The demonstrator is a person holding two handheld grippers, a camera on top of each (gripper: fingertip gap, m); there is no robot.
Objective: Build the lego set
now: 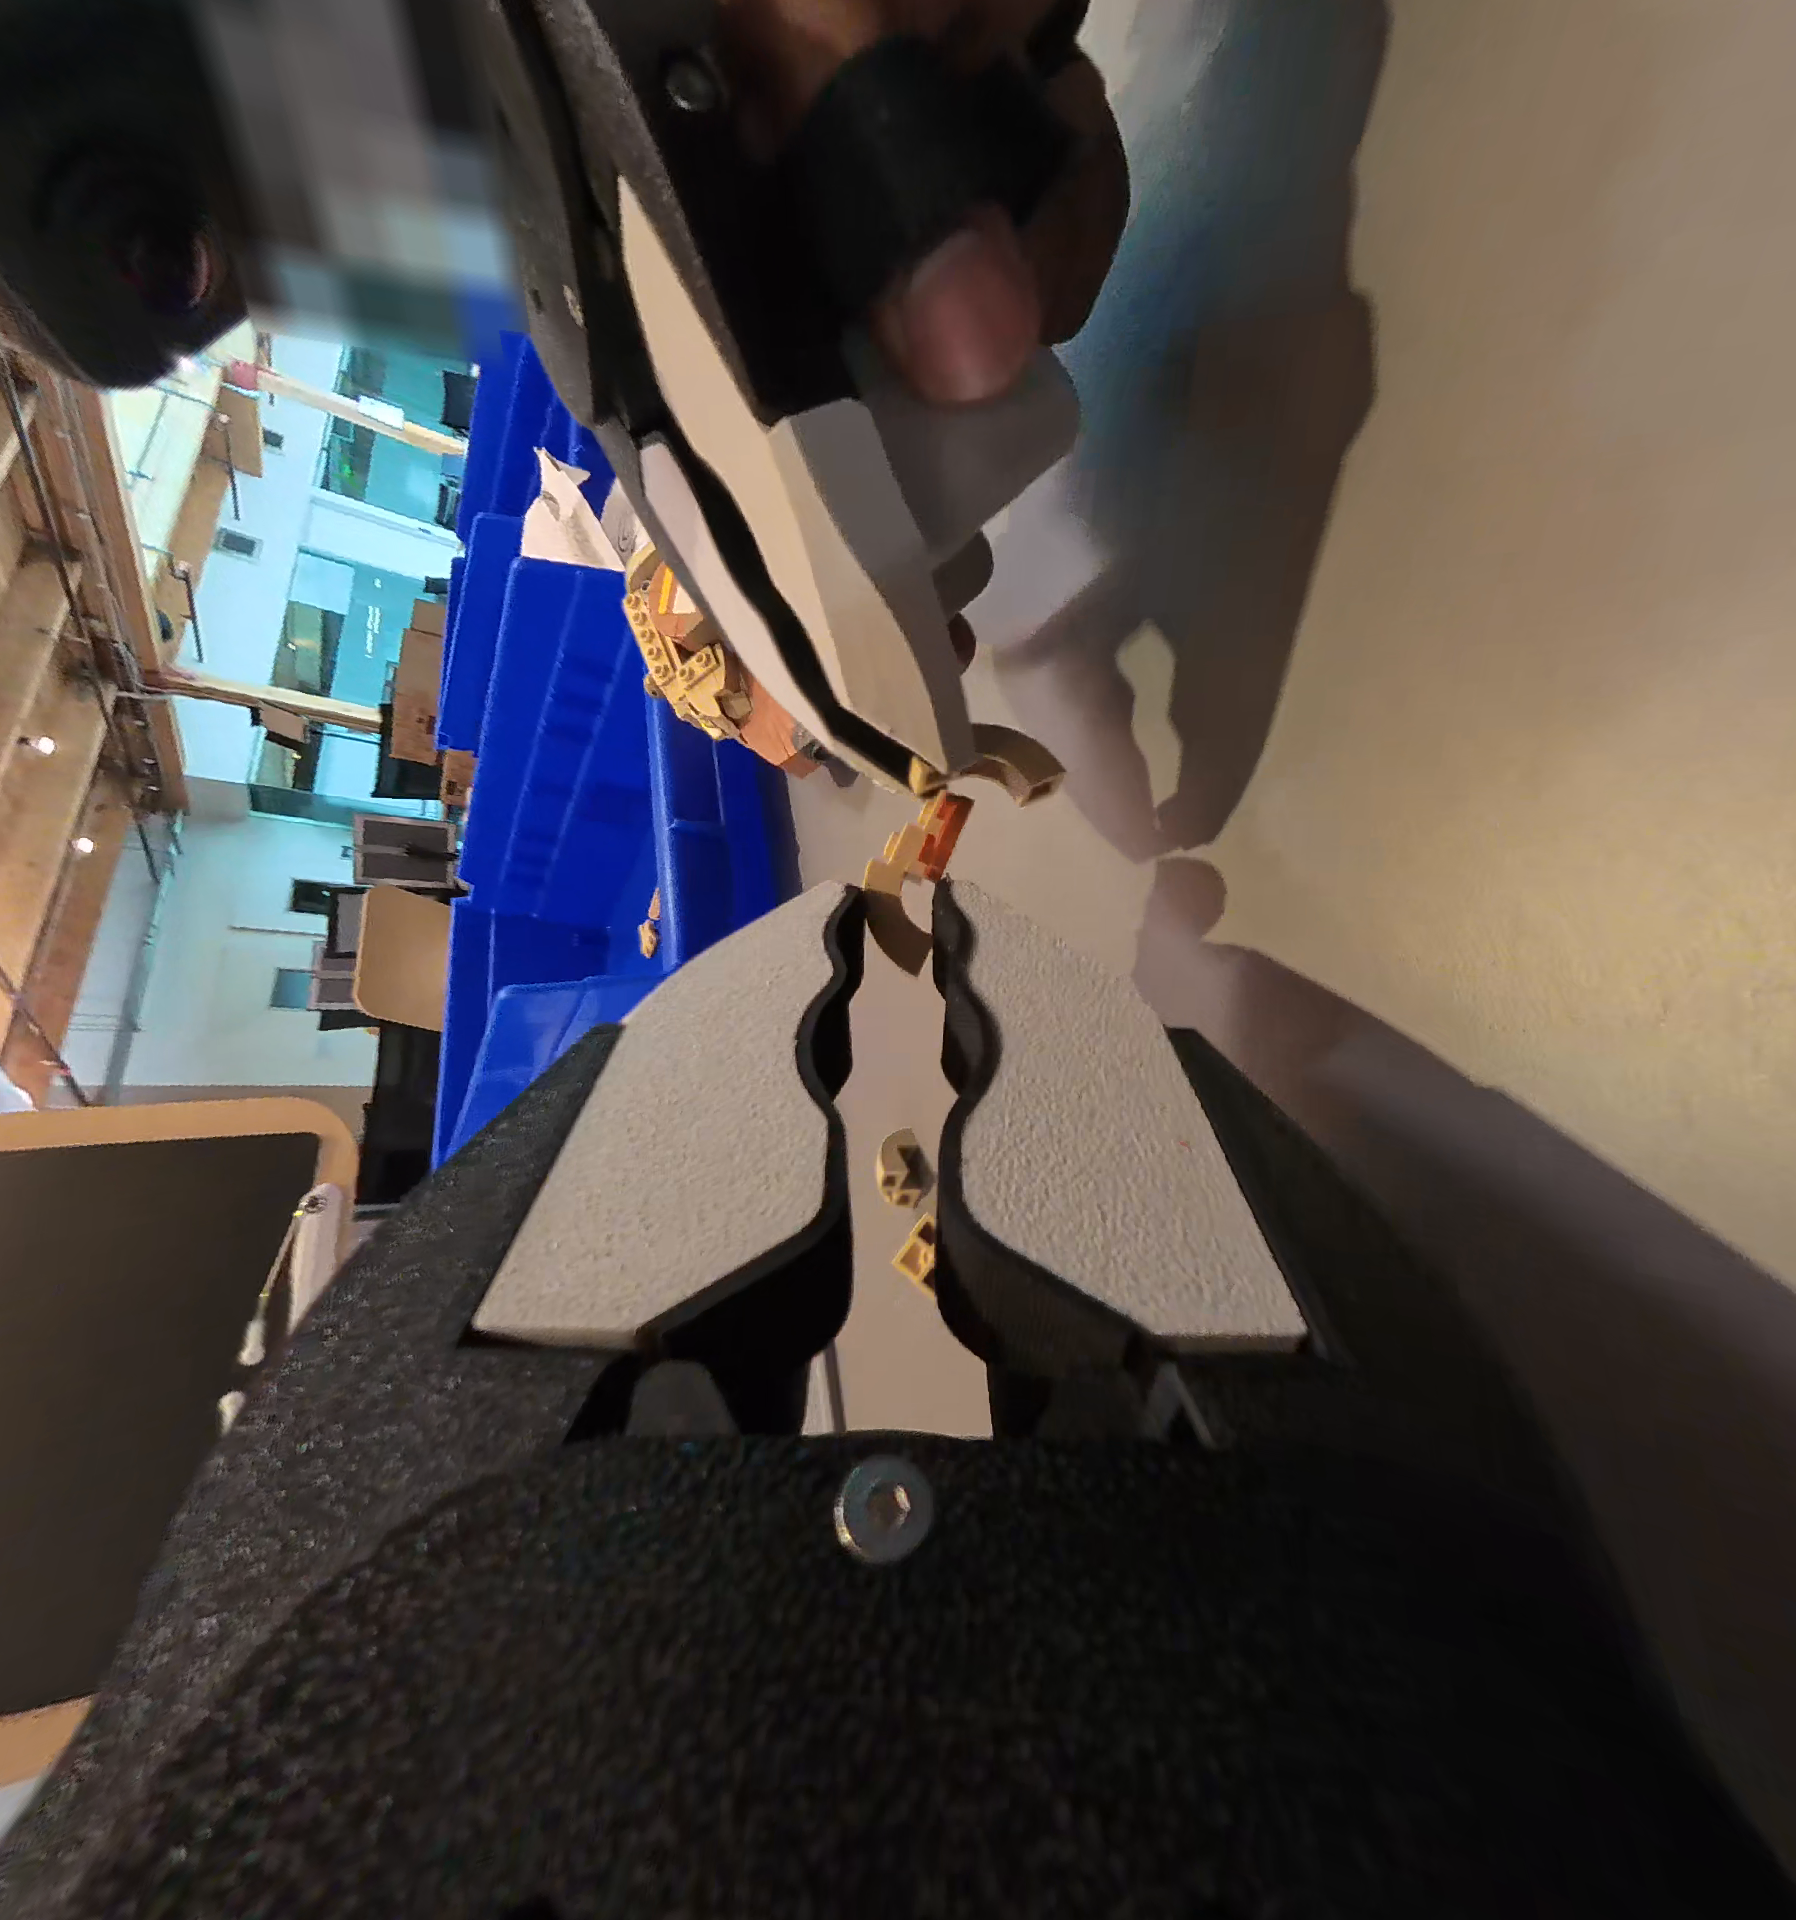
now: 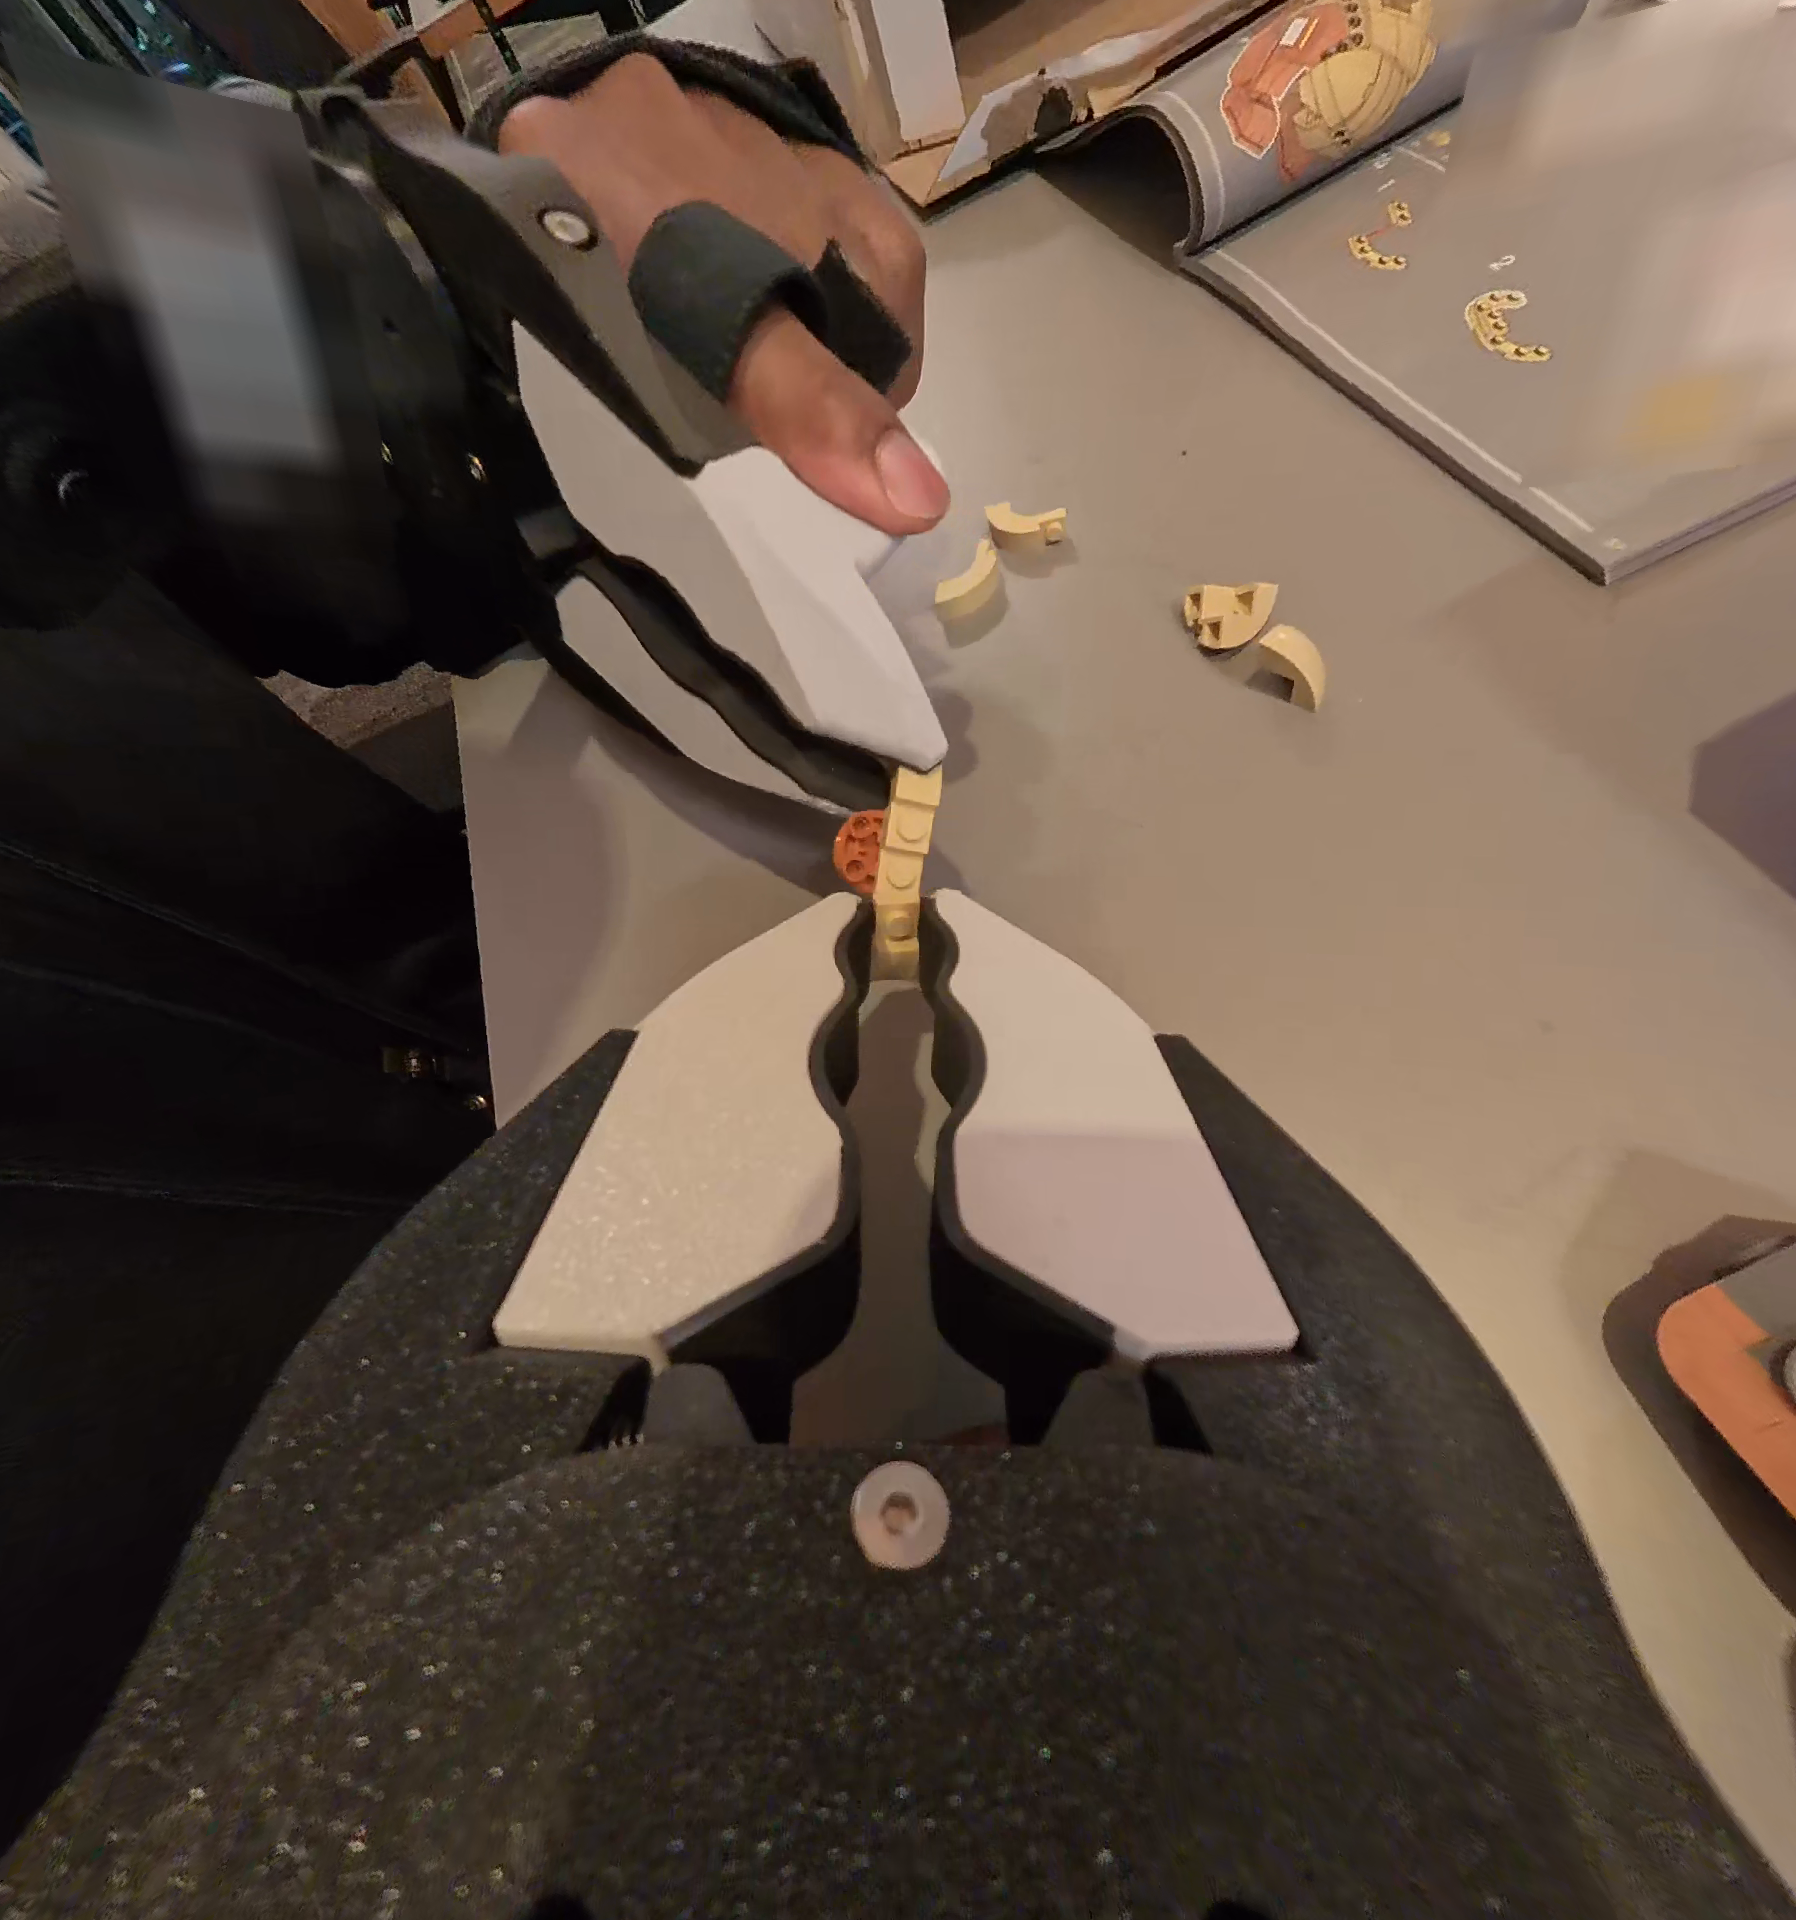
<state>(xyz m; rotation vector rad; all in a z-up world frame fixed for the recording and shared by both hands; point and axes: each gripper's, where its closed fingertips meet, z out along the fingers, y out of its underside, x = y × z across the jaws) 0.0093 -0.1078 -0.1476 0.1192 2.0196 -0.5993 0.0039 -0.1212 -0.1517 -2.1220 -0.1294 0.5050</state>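
Observation:
A small assembly of tan bricks [image 2: 913, 831] with an orange round piece [image 2: 856, 847] on its side hangs above the grey table [image 2: 1289, 987], held between both grippers. My right gripper [image 2: 899, 920] is shut on its near end. My left gripper [image 2: 909, 764] comes in from the upper left and grips the far end. In the left wrist view, my left gripper [image 1: 899, 909] is shut on a tan curved part of the assembly [image 1: 899, 935]. The orange piece [image 1: 948, 831] sits just beyond it. The right gripper [image 1: 941, 774] pinches the other end, next to a tan arch [image 1: 1024, 764].
Several loose tan curved bricks [image 2: 1024, 525] [image 2: 1226, 613] lie on the table beyond the grippers. An open instruction booklet [image 2: 1496, 343] lies at the far right. Blue bins [image 1: 561, 675] and a partly built tan and brown model [image 1: 686, 665] stand behind. A brown plate [image 2: 1756, 1382] is at the right edge. Left and right tips are no more than a few centimetres apart.

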